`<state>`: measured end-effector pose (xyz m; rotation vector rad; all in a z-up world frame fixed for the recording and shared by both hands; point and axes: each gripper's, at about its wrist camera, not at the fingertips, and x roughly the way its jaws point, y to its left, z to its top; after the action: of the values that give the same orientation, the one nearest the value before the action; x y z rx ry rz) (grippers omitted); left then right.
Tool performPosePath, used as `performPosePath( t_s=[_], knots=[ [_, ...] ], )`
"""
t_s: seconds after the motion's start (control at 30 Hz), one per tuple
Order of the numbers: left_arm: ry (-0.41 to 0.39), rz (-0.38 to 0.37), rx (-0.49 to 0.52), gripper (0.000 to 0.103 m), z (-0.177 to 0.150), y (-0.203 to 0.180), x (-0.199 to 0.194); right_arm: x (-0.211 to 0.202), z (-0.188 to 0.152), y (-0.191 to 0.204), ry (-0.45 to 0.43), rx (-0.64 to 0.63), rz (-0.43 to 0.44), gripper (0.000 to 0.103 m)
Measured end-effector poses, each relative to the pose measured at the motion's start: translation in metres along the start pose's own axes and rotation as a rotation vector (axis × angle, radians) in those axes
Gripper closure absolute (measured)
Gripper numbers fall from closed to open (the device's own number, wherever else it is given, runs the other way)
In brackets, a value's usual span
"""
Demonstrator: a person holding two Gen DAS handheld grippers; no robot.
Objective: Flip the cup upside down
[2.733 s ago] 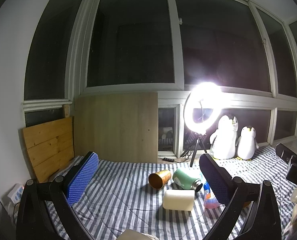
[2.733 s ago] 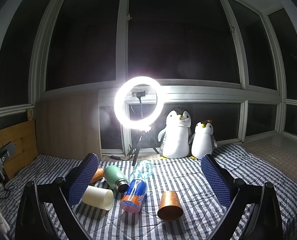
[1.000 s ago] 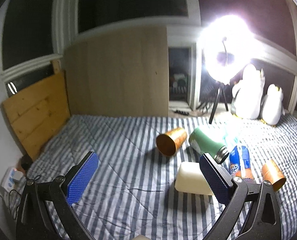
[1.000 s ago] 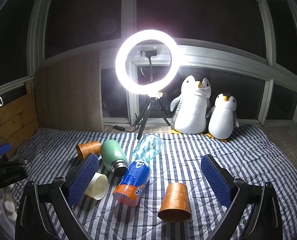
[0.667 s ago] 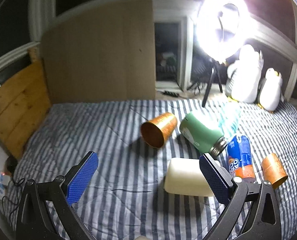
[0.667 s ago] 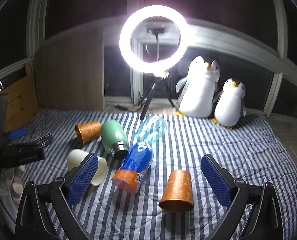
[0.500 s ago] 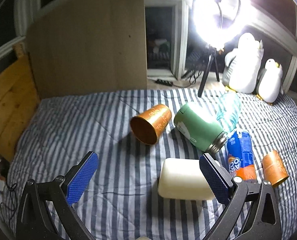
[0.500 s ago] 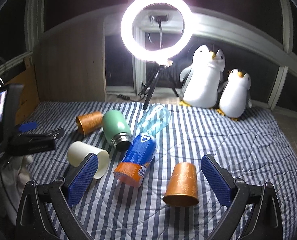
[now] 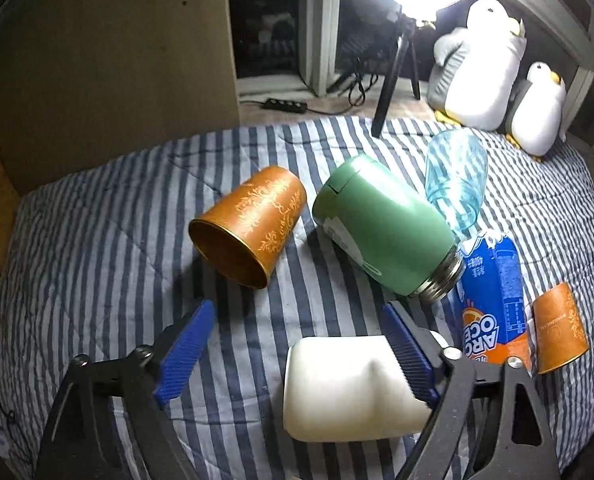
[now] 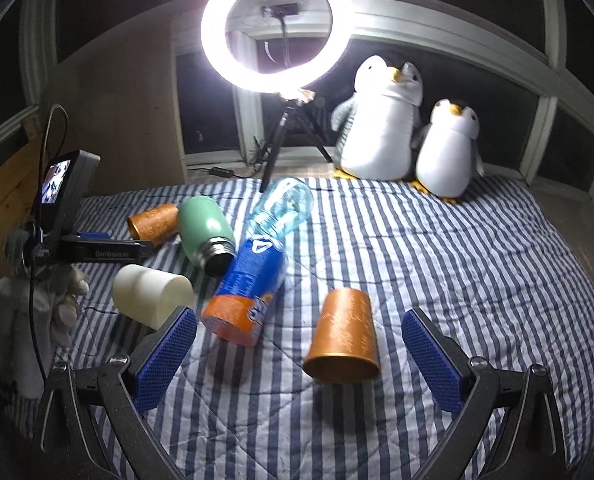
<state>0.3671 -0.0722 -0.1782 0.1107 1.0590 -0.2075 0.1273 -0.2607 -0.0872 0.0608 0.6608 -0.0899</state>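
Blue-and-white striped bedding (image 9: 97, 240) fills my left wrist view. My left gripper (image 9: 297, 344) has its jaws spread wide and holds nothing; the cream cup (image 9: 349, 388) lies on its side between the blue pads, its right end just against the right pad (image 9: 407, 356). Beyond it, toward the middle of the bed, a copper cup (image 9: 249, 226) lies tipped with its mouth facing me. Just beside that is a green flask (image 9: 381, 236) on its side, then a clear blue plastic bottle (image 9: 457, 180) and its orange-and-blue label (image 9: 493, 300). A second copper cup (image 9: 559, 328) sits near the bed's right edge. Two plush penguins (image 9: 485, 80) stand at the far right corner next to a tripod leg (image 9: 391, 80).

From my right wrist view, my right gripper (image 10: 297, 360) is likewise released, jaws wide apart and empty. The second copper cup (image 10: 343, 336) stands mouth-down on the bedding between the pads, apart from both. To the left lie the labelled bottle (image 10: 253, 280), green flask (image 10: 207, 232), cream cup (image 10: 149, 296) and first copper cup (image 10: 153, 220). The left gripper (image 10: 97, 250) reaches in over the bed's left edge. A ring light (image 10: 275, 20) glares behind.
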Motion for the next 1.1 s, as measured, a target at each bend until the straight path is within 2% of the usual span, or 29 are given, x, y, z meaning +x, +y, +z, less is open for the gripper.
performPosePath(
  t_s=[0.17,0.4,0.7,0.9,1.03,1.1],
  knots=[
    [0.071,-0.048,0.018,0.024,0.002,0.004,0.016,0.000,-0.003,-0.002,0.008,0.014,-0.003,0.002],
    [0.121,-0.086,0.003,0.024,-0.009,0.012,0.021,-0.003,-0.003,0.007,0.002,0.000,0.012,0.002],
    [0.164,-0.163,-0.044,0.024,-0.058,0.012,0.014,-0.003,-0.006,0.017,0.010,-0.016,0.042,0.002],
    [0.133,-0.202,-0.098,0.024,-0.084,0.013,0.003,0.000,-0.009,0.023,0.034,-0.031,0.077,0.002],
    [0.132,-0.266,-0.122,0.024,-0.096,0.016,-0.005,0.003,-0.010,0.031,0.060,-0.060,0.119,0.002],
    [0.135,-0.264,-0.126,0.024,-0.102,0.017,-0.008,0.004,-0.009,0.036,0.073,-0.077,0.140,0.002]
  ],
)
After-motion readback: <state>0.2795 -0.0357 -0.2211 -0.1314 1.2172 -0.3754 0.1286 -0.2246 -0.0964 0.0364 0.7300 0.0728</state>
